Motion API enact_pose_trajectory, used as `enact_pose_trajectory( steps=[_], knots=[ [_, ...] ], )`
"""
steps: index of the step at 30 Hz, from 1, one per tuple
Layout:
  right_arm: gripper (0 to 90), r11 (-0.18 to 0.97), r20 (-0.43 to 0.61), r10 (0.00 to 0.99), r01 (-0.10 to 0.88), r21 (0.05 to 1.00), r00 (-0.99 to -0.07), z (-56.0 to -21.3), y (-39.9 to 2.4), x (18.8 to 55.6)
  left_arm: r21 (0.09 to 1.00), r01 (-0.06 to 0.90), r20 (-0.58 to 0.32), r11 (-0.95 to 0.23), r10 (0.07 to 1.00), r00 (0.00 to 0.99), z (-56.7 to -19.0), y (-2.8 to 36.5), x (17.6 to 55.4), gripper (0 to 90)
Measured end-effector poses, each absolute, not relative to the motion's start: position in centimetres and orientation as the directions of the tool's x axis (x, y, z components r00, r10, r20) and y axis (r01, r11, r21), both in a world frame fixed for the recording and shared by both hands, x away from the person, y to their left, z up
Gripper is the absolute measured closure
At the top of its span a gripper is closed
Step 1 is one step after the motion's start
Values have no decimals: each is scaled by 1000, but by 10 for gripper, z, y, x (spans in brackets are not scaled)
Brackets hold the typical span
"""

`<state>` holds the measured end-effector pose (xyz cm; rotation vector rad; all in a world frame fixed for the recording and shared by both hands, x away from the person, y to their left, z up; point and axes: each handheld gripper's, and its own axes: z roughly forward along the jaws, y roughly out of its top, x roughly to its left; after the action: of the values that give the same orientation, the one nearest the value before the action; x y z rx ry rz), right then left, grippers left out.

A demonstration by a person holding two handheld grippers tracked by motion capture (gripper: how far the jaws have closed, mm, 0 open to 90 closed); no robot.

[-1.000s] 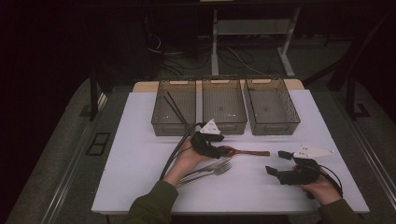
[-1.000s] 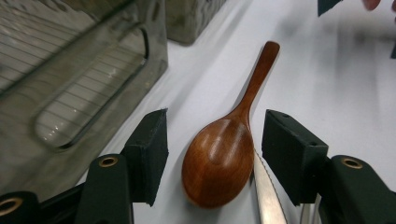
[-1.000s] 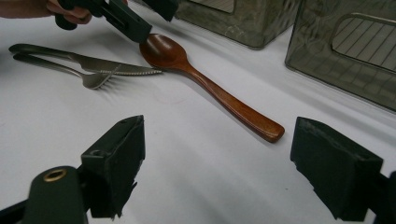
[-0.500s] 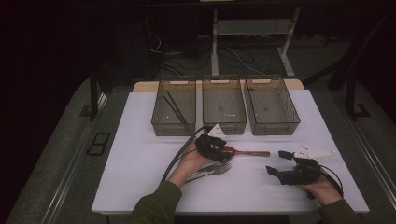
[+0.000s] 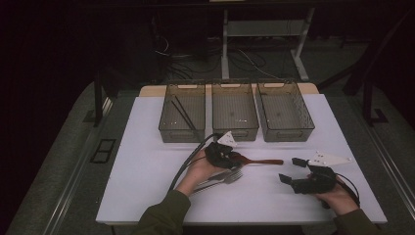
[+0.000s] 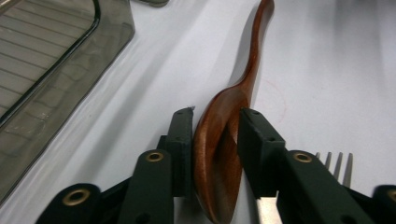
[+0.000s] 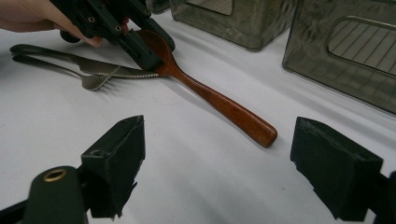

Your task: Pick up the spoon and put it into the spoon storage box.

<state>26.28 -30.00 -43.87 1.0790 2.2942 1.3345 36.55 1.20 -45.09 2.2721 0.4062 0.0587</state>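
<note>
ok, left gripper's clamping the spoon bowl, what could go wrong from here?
1. The left gripper has just been closing on the curved bowl of the wooden spoon; its pads meet the bowl's rounded edges, so it may twist or squirt out on lifting.
2. The long handle sticks far out, so the spoon could sag and pivot.
3. The knife and fork lie right against the bowl and could get dragged along.
</note>
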Motion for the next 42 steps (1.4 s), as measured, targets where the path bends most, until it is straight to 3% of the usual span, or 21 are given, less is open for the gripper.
enact_pose_trajectory(
  steps=[10,16,42],
  knots=[
    [182,297,124,718,463,835,-685,-439,-300,263,747,227,-58,-625,278,959,-448,13,363,801],
    [182,296,126,716,462,836,-686,-438,-300,262,741,198,-9,-642,286,958,-445,11,361,806],
    [121,268,130,734,462,846,-666,-441,-291,255,794,185,2,-579,307,952,-412,29,348,807]
  ],
)
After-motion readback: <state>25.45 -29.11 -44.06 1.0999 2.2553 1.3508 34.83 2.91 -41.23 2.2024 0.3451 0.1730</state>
